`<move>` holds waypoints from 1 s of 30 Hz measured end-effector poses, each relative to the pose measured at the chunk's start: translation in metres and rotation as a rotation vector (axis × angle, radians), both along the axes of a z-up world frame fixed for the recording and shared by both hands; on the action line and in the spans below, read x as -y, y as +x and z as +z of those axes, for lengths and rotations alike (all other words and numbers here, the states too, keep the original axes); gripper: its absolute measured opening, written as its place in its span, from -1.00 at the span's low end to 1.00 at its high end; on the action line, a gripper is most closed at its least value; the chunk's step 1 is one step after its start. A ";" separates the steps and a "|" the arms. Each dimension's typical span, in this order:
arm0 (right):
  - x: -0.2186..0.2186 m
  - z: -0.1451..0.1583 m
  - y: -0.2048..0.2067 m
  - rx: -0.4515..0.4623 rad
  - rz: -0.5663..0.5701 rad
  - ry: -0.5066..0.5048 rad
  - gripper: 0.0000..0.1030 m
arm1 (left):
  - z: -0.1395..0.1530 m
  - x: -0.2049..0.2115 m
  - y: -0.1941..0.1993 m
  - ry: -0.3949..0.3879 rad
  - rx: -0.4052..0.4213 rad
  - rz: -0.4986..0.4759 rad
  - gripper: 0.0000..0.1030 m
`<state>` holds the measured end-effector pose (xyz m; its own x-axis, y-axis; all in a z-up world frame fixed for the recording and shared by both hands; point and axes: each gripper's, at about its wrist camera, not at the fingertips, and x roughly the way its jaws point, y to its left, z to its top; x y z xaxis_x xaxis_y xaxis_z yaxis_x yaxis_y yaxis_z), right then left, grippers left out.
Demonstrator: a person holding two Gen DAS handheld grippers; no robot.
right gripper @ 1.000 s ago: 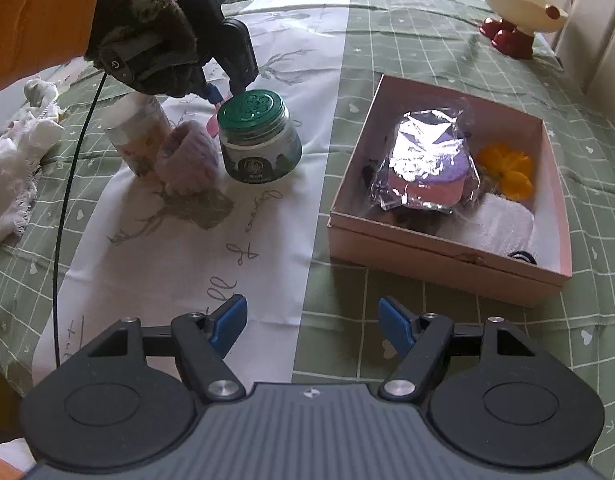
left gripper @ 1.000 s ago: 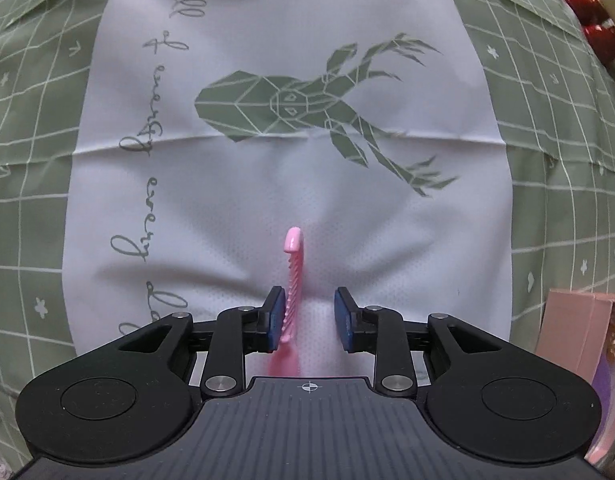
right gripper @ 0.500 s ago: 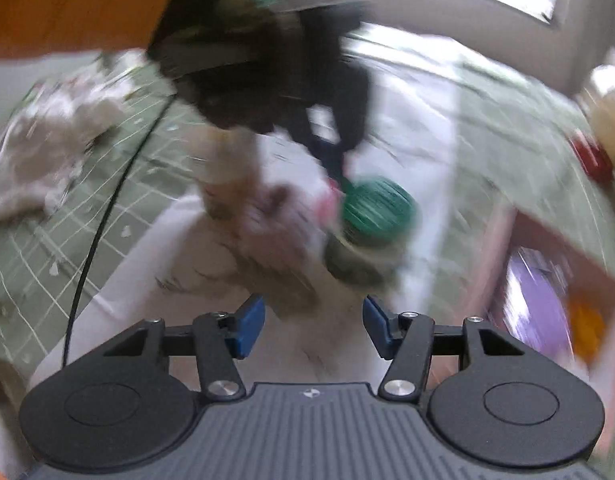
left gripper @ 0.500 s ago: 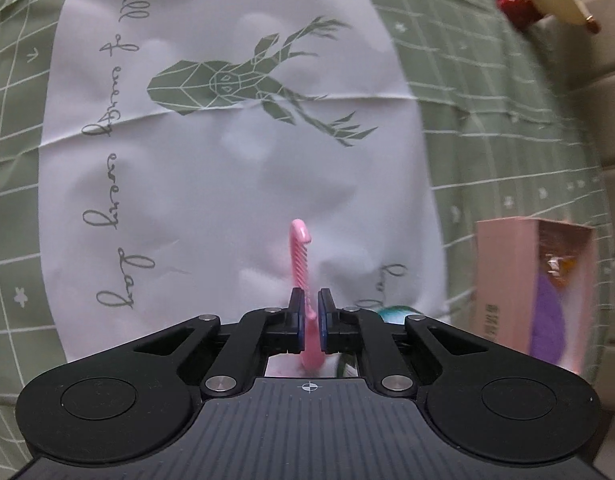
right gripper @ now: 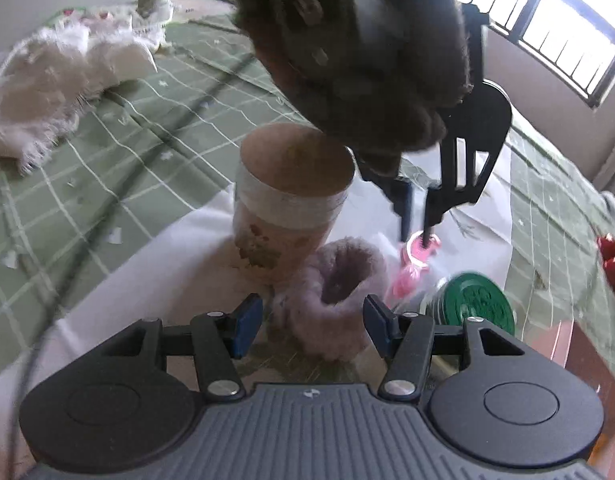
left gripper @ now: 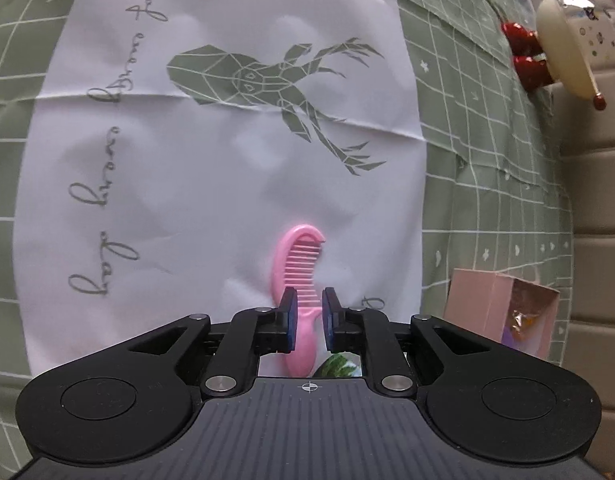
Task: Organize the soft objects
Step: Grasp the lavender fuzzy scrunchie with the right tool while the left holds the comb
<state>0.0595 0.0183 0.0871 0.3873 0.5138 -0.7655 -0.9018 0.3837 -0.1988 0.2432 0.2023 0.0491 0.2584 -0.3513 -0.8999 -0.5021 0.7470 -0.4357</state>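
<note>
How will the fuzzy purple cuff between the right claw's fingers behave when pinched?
The fuzzy purple cuff looks plush and hollow, so it will probably collapse under the right claw. It seems light and unlikely to slip. It sits near the paper cup, which a drag might nudge or tip.

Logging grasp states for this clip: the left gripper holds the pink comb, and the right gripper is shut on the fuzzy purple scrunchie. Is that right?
Not quite. The left gripper does hold the pink comb, but the right gripper is open, its fingers either side of the fuzzy purple scrunchie without closing on it. The right wrist view shows this.
</note>
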 end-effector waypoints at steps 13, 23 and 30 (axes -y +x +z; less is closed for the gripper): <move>0.079 -0.009 -0.018 -0.162 -0.092 -0.046 0.10 | -0.008 0.045 0.020 0.253 0.054 -0.110 -0.04; 0.098 -0.022 -0.021 -0.226 -0.156 -0.062 0.10 | -0.015 0.090 0.027 0.362 0.030 -0.371 0.62; 0.100 -0.018 -0.018 -0.215 -0.170 -0.047 0.10 | -0.013 0.041 0.027 0.260 -0.024 -0.180 -0.42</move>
<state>0.0418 -0.0822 0.0693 0.2908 0.4173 -0.8610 -0.8487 0.5280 -0.0307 0.2701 0.1612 0.0362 0.1902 -0.1469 -0.9707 -0.3599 0.9095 -0.2081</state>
